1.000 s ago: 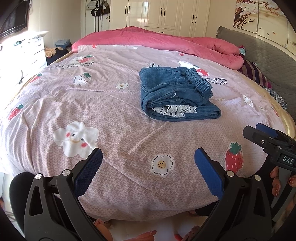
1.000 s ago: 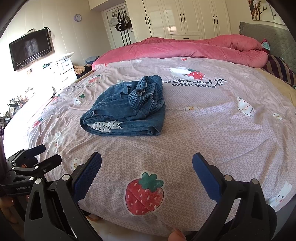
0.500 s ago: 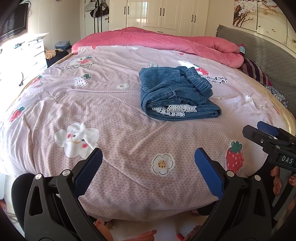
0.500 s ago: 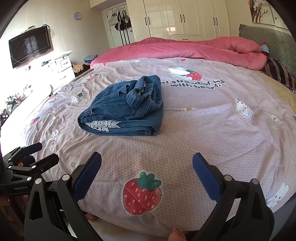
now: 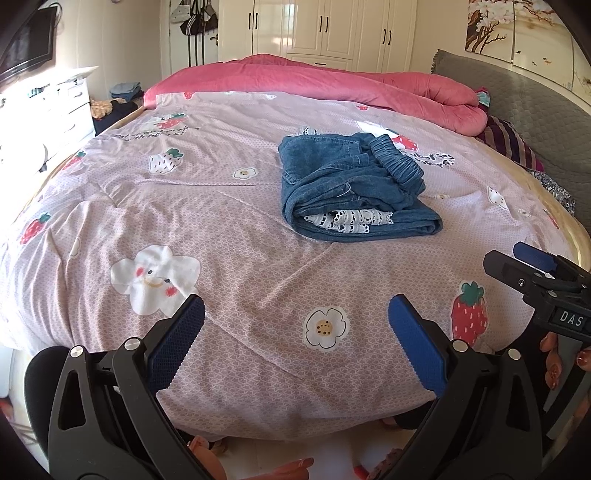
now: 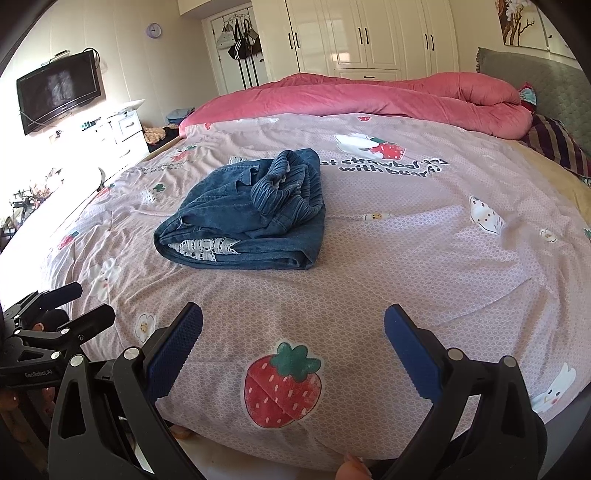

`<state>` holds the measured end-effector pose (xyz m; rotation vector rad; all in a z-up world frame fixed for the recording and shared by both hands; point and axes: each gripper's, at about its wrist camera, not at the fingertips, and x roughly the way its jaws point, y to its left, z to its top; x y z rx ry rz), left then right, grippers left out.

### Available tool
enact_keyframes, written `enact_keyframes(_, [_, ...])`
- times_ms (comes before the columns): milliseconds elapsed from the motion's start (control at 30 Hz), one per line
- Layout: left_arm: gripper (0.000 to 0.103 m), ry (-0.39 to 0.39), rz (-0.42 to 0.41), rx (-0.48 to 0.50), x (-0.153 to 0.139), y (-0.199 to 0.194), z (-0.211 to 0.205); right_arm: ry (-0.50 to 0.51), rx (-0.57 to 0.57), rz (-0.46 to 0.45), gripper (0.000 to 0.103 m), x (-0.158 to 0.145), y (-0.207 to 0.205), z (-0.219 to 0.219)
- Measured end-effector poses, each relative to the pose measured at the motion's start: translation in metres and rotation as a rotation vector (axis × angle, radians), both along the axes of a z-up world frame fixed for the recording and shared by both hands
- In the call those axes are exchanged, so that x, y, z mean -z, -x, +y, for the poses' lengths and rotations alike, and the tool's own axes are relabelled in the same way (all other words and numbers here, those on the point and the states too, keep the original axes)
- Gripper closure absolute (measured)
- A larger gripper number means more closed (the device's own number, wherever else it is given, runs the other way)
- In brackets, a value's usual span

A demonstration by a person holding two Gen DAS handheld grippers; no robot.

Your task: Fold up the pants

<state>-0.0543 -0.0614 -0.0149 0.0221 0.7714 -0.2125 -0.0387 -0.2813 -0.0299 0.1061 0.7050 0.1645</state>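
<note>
Blue denim pants (image 5: 351,188) lie folded in a loose bundle on the pink printed bedspread (image 5: 229,221), white lace trim showing at the near end. They also show in the right wrist view (image 6: 251,214). My left gripper (image 5: 295,317) is open and empty, held near the bed's front edge, well short of the pants. My right gripper (image 6: 293,328) is open and empty, also at the front edge. The right gripper shows at the right of the left wrist view (image 5: 535,273); the left gripper shows at the left of the right wrist view (image 6: 55,314).
A pink duvet (image 5: 332,81) is rolled along the far side of the bed. A grey headboard (image 5: 524,107) and striped pillow (image 5: 509,140) are at right. White drawers (image 6: 122,133) and a wall TV (image 6: 59,92) stand left. Wardrobes (image 5: 321,29) line the back wall.
Both grippers have drifted slightly, so the view shifts a little. The pants have not moved and both grippers stay open.
</note>
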Motion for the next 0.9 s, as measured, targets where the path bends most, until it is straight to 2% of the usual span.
enact_keyframes(900, [0.009, -0.019, 0.003, -0.005, -0.0028, -0.0031, 0.0014, 0.044, 0.026, 0.048, 0.004, 0.0098, -0.0078, -0.0039])
